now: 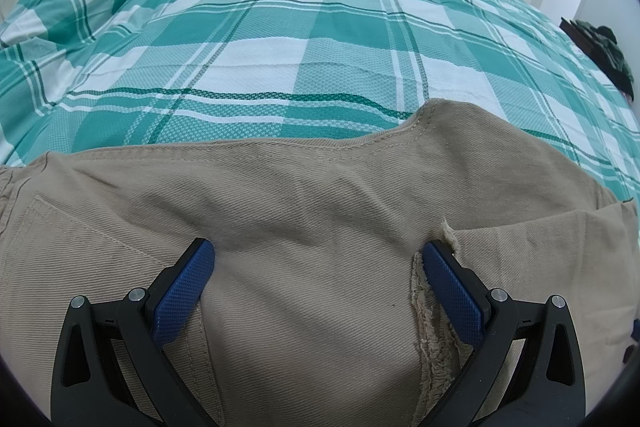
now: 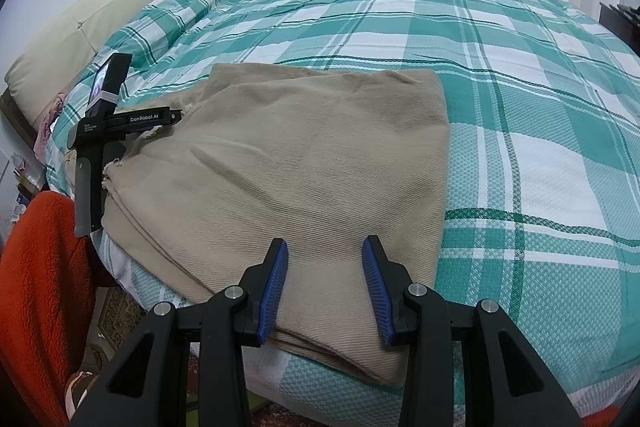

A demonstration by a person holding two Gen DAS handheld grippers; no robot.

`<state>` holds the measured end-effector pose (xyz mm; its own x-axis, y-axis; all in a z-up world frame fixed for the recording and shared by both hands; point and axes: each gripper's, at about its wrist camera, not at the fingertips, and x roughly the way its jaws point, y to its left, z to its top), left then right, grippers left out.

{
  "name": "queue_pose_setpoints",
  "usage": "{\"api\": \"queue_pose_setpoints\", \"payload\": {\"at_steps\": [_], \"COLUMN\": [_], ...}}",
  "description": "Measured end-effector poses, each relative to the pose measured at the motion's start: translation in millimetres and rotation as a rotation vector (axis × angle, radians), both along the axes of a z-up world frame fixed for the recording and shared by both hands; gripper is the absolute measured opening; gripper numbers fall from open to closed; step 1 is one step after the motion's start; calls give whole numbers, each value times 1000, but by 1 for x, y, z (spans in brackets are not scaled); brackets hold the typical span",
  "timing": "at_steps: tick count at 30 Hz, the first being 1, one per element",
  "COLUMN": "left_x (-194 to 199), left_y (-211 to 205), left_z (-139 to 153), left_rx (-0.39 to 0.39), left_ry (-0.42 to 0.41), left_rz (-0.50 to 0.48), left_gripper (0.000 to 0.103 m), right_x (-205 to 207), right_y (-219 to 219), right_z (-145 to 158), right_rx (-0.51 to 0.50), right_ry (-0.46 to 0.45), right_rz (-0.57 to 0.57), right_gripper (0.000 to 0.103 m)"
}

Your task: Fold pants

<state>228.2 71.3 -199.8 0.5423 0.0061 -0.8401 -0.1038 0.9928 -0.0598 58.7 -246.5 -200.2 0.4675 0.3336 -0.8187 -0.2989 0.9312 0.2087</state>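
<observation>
Khaki pants [image 2: 288, 163] folded flat, frayed hem [image 1: 434, 323] showing.

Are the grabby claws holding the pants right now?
No. The left gripper and the right gripper are both open above the tan pants, with nothing pinched between their fingers.

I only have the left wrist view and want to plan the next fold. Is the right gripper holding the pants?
Observer: No. The right gripper is open, over the near edge of the pants.
Operator: Are they folded?
Observer: Yes, stacked layers show along that edge.
Operator: Where is my left gripper on them?
Observer: The left gripper is at the frayed hems, at the left end of the pants.
</observation>
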Motion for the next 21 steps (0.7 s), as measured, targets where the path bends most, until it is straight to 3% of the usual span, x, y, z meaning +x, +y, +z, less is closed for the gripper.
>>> {"api": "queue_pose_setpoints", "payload": {"at_steps": [21], "left_x": [0], "left_y": [0], "left_z": [0], "left_rx": [0], "left_ry": [-1], "left_rz": [0], "left_gripper": [103], "right_x": [-2], "right_y": [1], "right_z": [-1], "right_rx": [-3], "right_ry": [-6], "right_rz": [15], "right_gripper": [47]}}
